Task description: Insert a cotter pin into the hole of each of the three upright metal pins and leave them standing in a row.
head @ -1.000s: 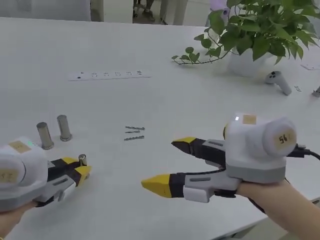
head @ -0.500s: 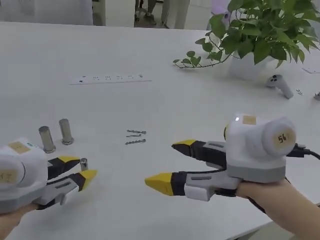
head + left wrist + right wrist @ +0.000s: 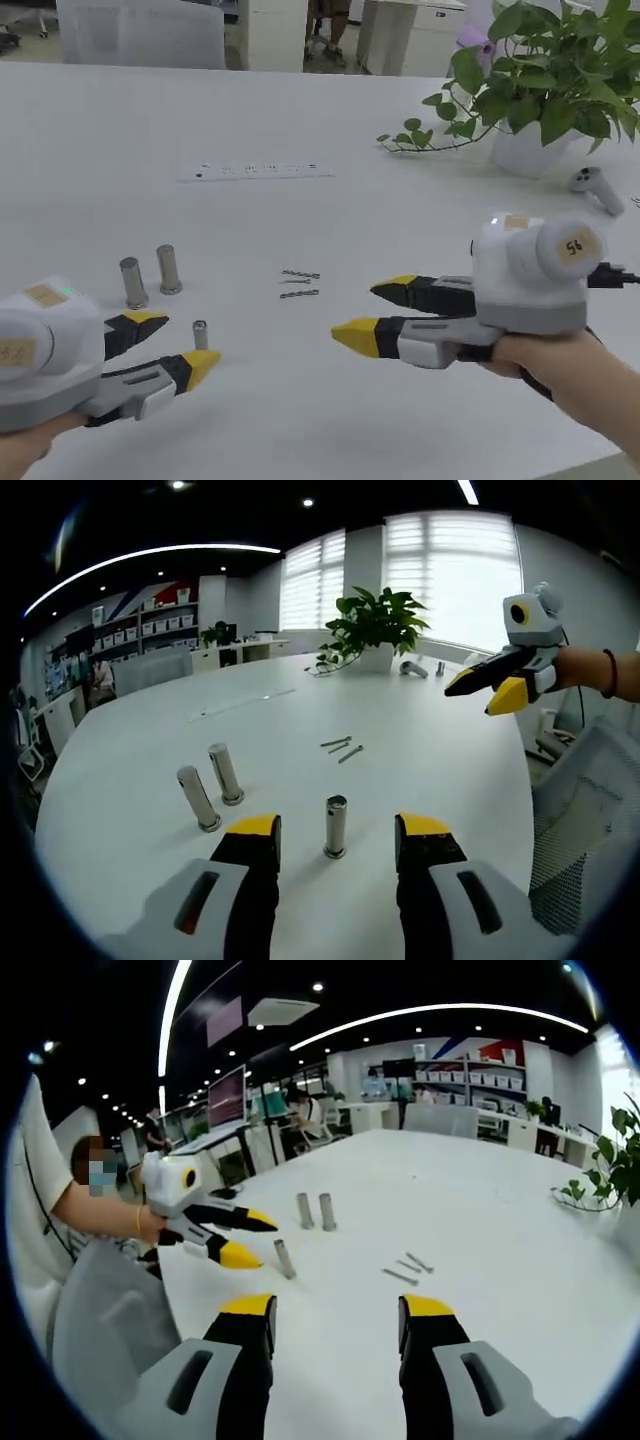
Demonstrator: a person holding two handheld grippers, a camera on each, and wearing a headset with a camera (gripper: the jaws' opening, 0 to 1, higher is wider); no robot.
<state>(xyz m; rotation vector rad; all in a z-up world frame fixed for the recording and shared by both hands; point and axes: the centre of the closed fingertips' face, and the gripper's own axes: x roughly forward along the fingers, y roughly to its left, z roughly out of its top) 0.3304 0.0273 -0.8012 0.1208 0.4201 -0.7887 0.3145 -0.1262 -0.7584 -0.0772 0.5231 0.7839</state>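
Observation:
Three upright metal pins stand on the white table. Two of them point(image 3: 131, 283) point(image 3: 168, 269) stand side by side at the left. The third pin point(image 3: 200, 335) stands apart, nearer me, between the spread jaws of my left gripper point(image 3: 175, 342), which is open and not touching it. In the left gripper view that pin point(image 3: 335, 827) rises midway between the yellow tips. Three cotter pins point(image 3: 298, 283) lie loose mid-table. My right gripper point(image 3: 375, 310) hovers open and empty to their right, and the right gripper view shows the cotter pins point(image 3: 408, 1267) ahead of it.
A white power strip point(image 3: 255, 171) lies farther back. A potted plant point(image 3: 540, 90) and a white controller point(image 3: 597, 187) sit at the far right. The table's near edge runs just below my hands. A person point(image 3: 95, 1175) is at the left of the right gripper view.
My left gripper was shut on the third pin and has opened wide, leaving the pin standing between its jaws. The right gripper has stayed open. The head camera has shifted.

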